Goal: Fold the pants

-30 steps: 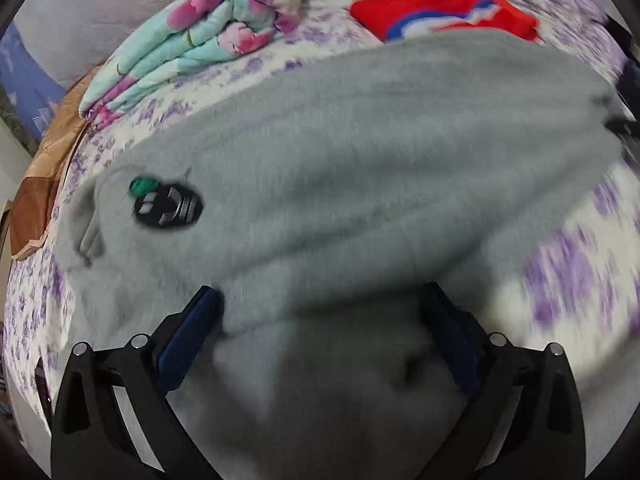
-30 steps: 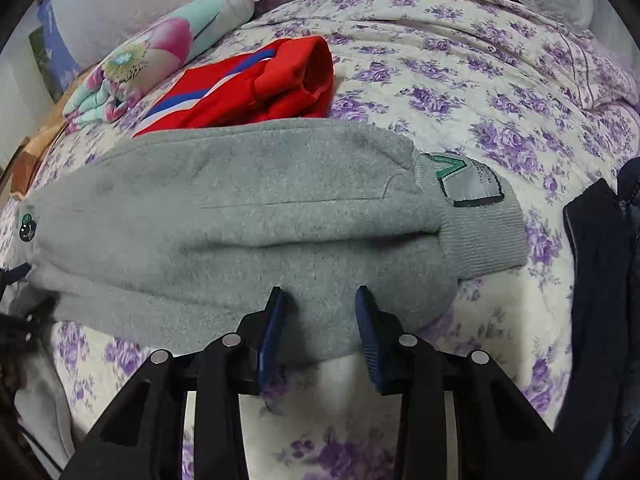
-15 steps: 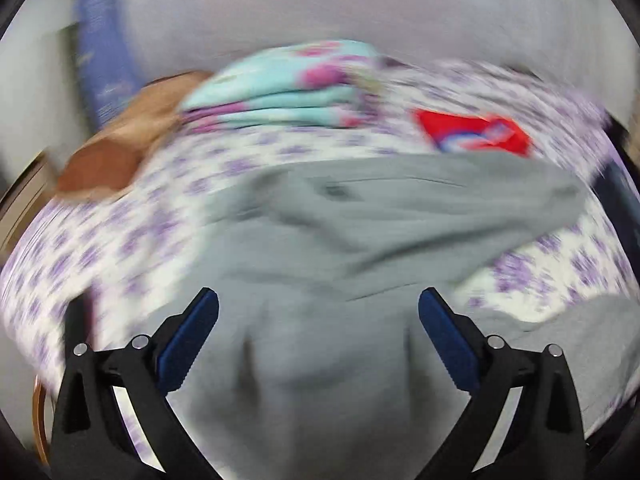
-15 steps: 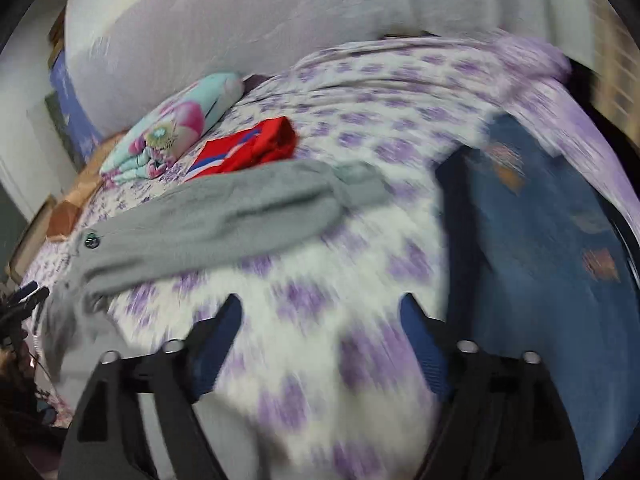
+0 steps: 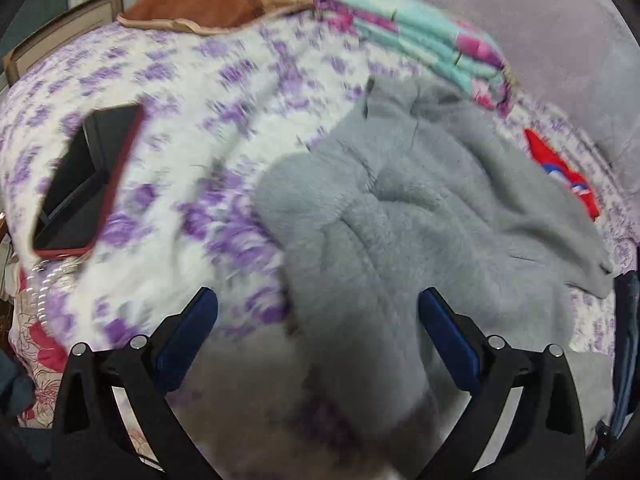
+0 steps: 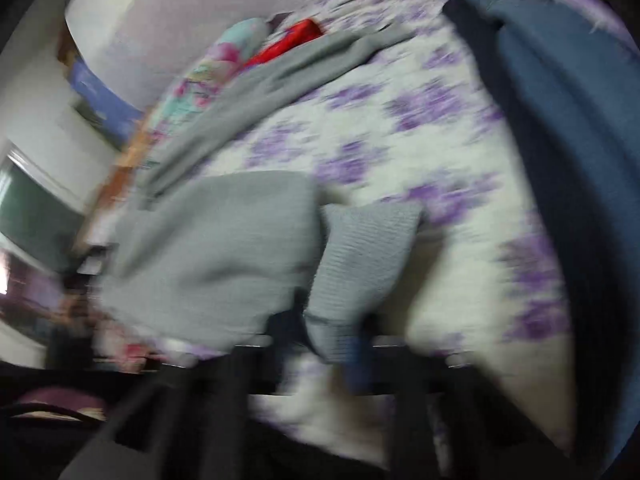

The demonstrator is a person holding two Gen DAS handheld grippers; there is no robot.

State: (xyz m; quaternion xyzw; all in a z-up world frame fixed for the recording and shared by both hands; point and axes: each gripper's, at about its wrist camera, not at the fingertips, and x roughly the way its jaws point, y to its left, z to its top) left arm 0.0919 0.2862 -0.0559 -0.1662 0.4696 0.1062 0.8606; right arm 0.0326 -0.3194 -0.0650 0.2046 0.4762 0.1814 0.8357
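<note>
The grey fleece pants point(image 5: 400, 216) lie rumpled on the purple-flowered bedspread point(image 5: 192, 92), one leg folded over the other. My left gripper point(image 5: 318, 334) is open and empty, its blue pads on either side of the near end of the pants. In the blurred right wrist view, the pants point(image 6: 224, 240) stretch away to the left. My right gripper point(image 6: 324, 344) looks closed on the ribbed grey cuff point(image 6: 360, 252) of the near leg.
A black phone in a red case point(image 5: 84, 180) lies on the bed at left. A folded floral blanket point(image 5: 416, 36), a red garment point(image 5: 560, 168) and a brown cushion point(image 5: 208, 4) lie at the back. Blue jeans point(image 6: 568, 128) lie at right.
Both grippers swung left and down. The right one, open half a second ago, has closed on the grey cuff. The left stayed open and now faces the phone side of the bed.
</note>
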